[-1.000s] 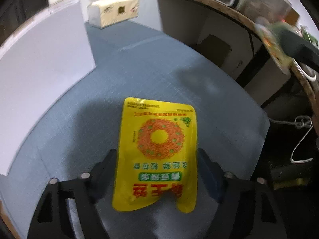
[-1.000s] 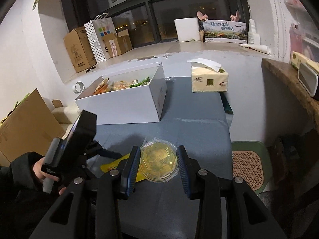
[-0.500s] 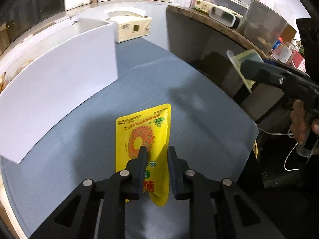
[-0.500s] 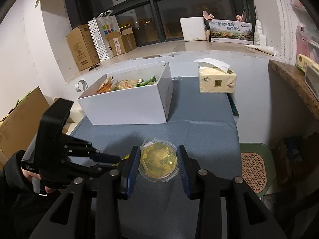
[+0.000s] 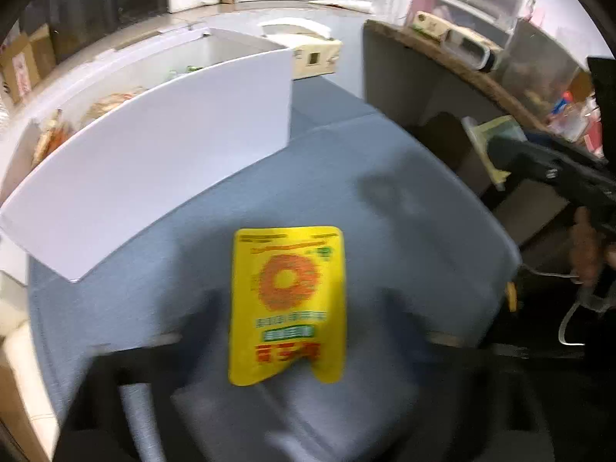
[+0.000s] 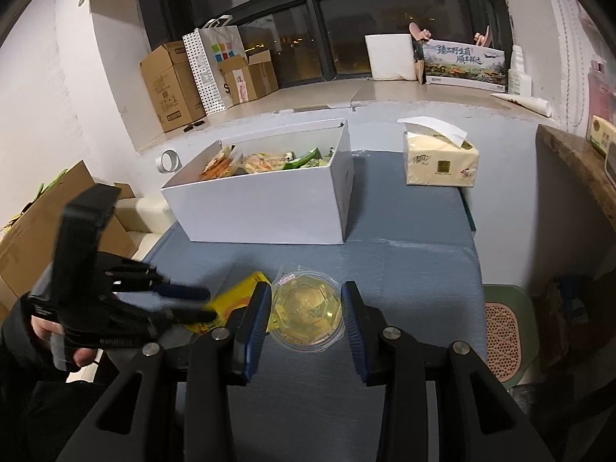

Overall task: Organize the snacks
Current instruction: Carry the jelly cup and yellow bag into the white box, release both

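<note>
Leftmost, cardboard boxes [image 6: 169, 84] line the sill behind the white box [image 6: 265, 208] of snacks, tissue box [image 6: 439, 158] to its right. Nearer, the left gripper [image 6: 200, 304], angled down, has its jaws opening wide around the yellow snack pouch [image 5: 287, 304] lying flat on the blue table [image 6: 415, 265]. Beside it, the right gripper [image 6: 306, 313] clamps a clear jelly cup [image 6: 306, 310].

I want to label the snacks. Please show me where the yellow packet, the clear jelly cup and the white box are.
yellow packet [image 5: 287, 300]: left wrist view, on its printed front.
clear jelly cup [image 6: 306, 310]: right wrist view, on its lid.
white box [image 6: 265, 211]: right wrist view, on its front wall.
</note>
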Demonstrator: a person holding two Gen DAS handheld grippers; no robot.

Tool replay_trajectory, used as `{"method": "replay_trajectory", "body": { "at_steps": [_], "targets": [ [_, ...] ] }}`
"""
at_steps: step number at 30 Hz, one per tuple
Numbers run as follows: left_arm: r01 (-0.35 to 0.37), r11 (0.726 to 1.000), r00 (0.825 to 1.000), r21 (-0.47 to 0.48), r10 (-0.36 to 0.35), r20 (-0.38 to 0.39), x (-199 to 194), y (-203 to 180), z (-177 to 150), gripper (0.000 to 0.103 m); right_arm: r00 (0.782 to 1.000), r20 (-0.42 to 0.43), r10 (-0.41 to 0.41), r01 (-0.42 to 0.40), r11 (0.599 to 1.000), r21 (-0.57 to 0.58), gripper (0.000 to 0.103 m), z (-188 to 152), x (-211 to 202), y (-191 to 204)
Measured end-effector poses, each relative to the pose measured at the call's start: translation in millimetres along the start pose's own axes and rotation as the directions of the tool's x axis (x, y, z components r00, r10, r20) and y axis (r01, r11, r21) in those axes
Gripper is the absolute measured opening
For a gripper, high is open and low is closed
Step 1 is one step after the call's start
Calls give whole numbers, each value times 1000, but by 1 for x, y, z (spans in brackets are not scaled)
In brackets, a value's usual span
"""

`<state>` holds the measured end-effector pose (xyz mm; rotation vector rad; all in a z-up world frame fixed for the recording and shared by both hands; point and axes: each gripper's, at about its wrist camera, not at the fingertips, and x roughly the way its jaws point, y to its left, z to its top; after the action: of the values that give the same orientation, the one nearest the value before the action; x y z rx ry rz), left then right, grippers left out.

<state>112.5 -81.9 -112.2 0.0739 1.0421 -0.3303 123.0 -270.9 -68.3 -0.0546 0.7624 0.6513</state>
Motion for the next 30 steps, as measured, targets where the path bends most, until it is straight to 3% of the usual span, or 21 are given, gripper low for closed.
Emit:
{"method": "replay_trajectory", "body": {
  "at_steps": [5, 13, 17, 19, 22, 25, 30],
  "targets": [
    [-14, 999, 999, 41, 16, -40, 6, -5, -8, 103, 1000, -5, -1, 1, 1000, -2, 41, -2, 1, 0],
    [-16, 997, 992, -82, 6, -124, 45, 27, -20, 102, 1000, -18, 4, -4, 1000, 12, 41, -6, 5, -2],
    [-101, 994, 990, -46, 96, -101, 36, 21, -25, 80, 1000, -19, 7, -6, 1000, 22, 41, -8, 6, -3],
    [-51, 995, 996, -91, 44, -82, 27, 30, -25, 62, 1000, -21, 8, -7, 1000, 21, 41, -8, 7, -2],
    [6, 989, 998, -151, -16, -67, 21, 46, -25, 56, 1000, -25, 16, -15, 1000, 22, 41, -9, 9, 0],
    [-7, 988, 998, -156, -2, -56, 14, 50, -29, 55, 999, -32, 19, -19, 1000, 15, 41, -9, 12, 4],
    [9, 990, 999, -141, -2, 52, -30, 42, -30, 55, 999, -31, 23, -23, 1000, 10, 41, -8, 12, 6]
  ]
}}
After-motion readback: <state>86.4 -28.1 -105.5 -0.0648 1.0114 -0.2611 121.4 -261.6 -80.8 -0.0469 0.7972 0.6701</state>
